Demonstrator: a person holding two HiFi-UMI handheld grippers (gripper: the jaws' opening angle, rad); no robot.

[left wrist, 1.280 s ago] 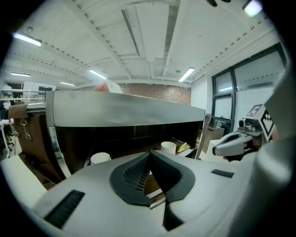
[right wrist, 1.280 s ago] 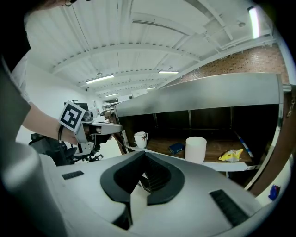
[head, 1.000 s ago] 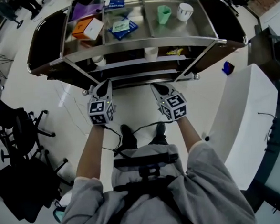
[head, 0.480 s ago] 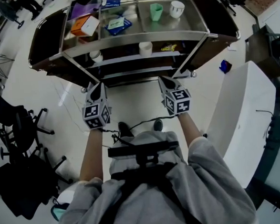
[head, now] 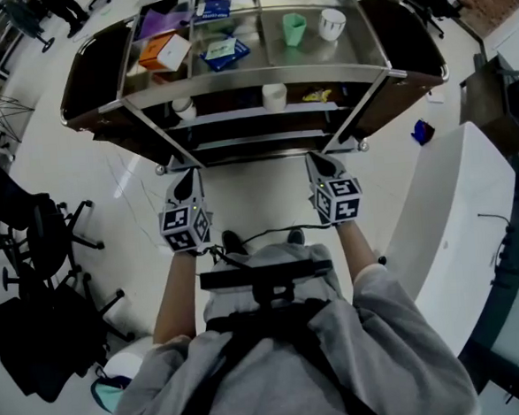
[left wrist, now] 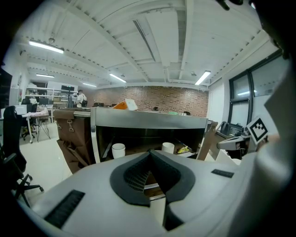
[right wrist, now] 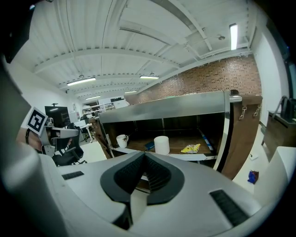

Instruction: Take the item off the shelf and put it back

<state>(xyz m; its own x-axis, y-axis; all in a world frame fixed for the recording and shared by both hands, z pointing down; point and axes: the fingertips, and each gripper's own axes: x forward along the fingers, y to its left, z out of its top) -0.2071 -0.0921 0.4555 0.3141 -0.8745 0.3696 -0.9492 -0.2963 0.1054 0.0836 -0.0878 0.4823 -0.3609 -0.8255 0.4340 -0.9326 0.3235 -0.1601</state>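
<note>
**A:** Has anything come off the shelf (head: 259, 80) yet?

**B:** No, every item is where it was a second ago. The white cup (head: 274, 96) stands at the front edge of the middle level, about midway along. A mug (head: 182, 107) stands toward that level's left end, and a yellow packet (head: 321, 94) lies near the cup on its right. On the top level the orange box (head: 156, 51) and the green cup (head: 294, 27) sit untouched.

**A:** Which one is meant to be taken?

**B:** I can't tell. The right gripper view looks almost straight at the white cup, so that is my guess.

**A:** And the grippers?

**B:** The left gripper (head: 191, 173) is fully closed, pads together with nothing between them. The right gripper (head: 314, 158) is the same, closed and empty. Neither has opened over the last second.

**A:** So what has changed?

**B:** Only where they are. They have drawn a little wider apart and sit lower in the head view, short of the shelf's front edge and touching nothing. The shelf has slid slightly up that view, so the person seems to have shifted stance rather than reached in.

**A:** Meaning?

**B:** The task hasn't really begun. The jaws would have to open and one gripper go in to a level before anything can be lifted.
</note>
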